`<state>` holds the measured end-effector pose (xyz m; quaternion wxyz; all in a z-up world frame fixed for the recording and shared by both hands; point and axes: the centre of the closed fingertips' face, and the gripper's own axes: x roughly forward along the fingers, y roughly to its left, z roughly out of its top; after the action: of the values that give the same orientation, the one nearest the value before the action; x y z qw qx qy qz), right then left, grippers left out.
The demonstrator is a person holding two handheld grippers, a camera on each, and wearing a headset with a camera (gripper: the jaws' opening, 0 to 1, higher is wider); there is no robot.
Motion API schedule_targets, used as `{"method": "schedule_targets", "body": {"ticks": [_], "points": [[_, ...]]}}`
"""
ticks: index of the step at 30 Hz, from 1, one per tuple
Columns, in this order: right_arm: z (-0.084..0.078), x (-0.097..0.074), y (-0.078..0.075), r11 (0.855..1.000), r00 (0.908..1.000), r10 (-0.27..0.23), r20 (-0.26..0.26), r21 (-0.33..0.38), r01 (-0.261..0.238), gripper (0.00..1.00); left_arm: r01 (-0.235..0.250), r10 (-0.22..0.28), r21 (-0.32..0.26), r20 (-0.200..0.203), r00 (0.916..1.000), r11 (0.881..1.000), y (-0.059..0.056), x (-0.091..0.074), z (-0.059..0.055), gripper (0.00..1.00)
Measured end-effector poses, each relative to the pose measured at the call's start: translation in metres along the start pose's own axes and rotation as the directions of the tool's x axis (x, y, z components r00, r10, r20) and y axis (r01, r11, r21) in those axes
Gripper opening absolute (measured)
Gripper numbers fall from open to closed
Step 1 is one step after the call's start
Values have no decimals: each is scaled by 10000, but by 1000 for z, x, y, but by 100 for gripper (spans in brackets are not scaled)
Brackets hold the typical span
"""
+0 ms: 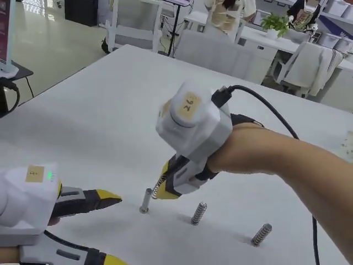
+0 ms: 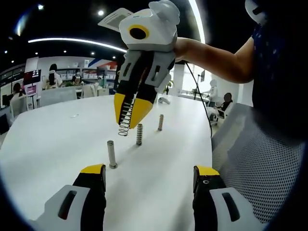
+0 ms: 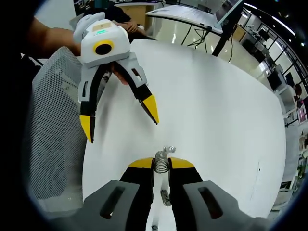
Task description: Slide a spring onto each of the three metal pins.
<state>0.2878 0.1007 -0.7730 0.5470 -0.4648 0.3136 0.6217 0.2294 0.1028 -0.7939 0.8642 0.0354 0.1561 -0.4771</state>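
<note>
The spring (image 1: 159, 184) is pinched in the right claw (image 1: 164, 191), just beside the one bare pin (image 1: 145, 201) on the worktop (image 1: 99, 121), the two other pins (image 1: 199, 213) already wear theirs (so one to go), and the left claw (image 3: 121, 127) hangs wide open.

The white table (image 1: 99, 110) bears one bare pin (image 1: 145, 201) and two spring-sleeved pins (image 1: 199, 213) (image 1: 261, 234).

Head view: the left gripper (image 1: 121, 229), just left of the bare pin (image 1: 145, 200), is cut off by the lower-left edge. Right gripper view: the spring (image 3: 161, 161) hides all of that pin except its top. The spring's lower coils are hidden between the jaws of the right gripper (image 3: 160, 167).
</note>
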Motion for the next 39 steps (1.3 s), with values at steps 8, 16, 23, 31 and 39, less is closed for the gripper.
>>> {"method": "schedule_targets", "body": {"ticks": [8,16,23,31,39], "points": [[3,5,-13,9998,9997,-184,-140,-126,182,9,-41,41,-10,46,10000,10000,1,-1,0,74],[2,13,-17,9999,9997,-65,-248,-98,63,9,-19,19,-36,-22,10000,10000,3,-2,-3,74],[0,19,-17,9999,9992,70,-386,-77,-73,9,14,-14,-74,-13,10000,10000,5,-1,-4,72],[-4,25,-17,9998,9985,213,-502,-46,-216,9,13,-14,-98,-56,10000,10000,6,-2,-5,71],[-5,33,-17,9993,9975,360,-616,-40,-363,9,20,-21,-118,-89,10000,9999,7,-2,-6,70]]}}
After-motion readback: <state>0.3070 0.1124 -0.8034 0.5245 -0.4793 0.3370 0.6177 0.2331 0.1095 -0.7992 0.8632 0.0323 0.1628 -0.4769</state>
